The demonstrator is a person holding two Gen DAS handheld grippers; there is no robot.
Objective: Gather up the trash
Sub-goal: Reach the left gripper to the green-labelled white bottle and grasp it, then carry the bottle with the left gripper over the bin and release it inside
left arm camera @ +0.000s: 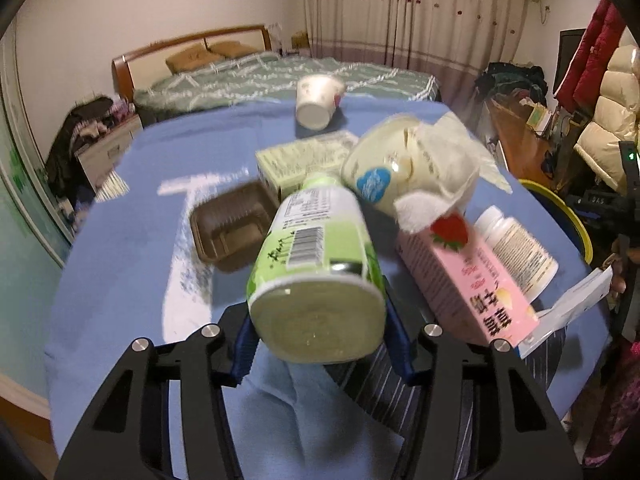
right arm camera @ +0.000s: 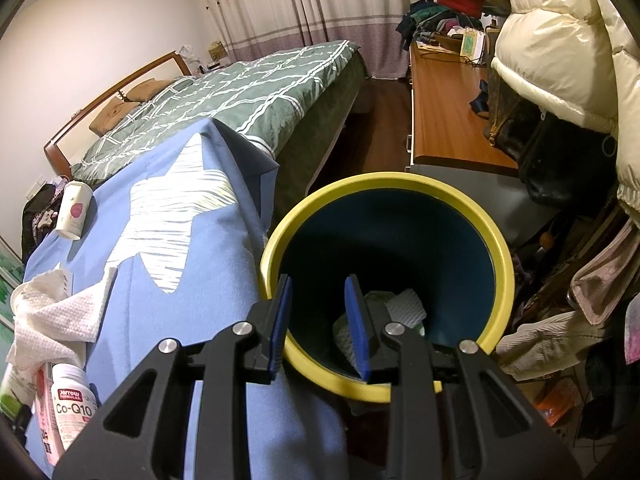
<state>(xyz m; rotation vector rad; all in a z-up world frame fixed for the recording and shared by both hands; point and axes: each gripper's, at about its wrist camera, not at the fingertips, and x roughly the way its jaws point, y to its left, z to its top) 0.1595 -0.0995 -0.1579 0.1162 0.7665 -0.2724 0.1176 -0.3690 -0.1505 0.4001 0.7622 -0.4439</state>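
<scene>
Gripping a green-labelled bottle (left arm camera: 316, 276) by its base between both blue pads, the left claw (left arm camera: 318, 344) holds it lifted and tilted above the near edge of the desk (left arm camera: 132, 216), which is covered in a blue cloth. Remaining trash lies toward the right edge of the desk: a pink strawberry carton (left arm camera: 468, 280) just beside the bottle, a white supplement bottle (left arm camera: 516, 248) on its side against the carton, a cream tub (left arm camera: 384, 172) with crumpled tissue (left arm camera: 444, 168) on top, a pale green box (left arm camera: 304, 160), and a brown plastic tray (left arm camera: 232, 228). A paper cup (left arm camera: 316, 100) lies on its side at the far edge. The right claw (right arm camera: 320, 320) is partly open and empty, poised over the near rim of a yellow-rimmed bin (right arm camera: 502, 252) standing off the right edge of the desk; paper waste (right arm camera: 396, 312) lies inside.
</scene>
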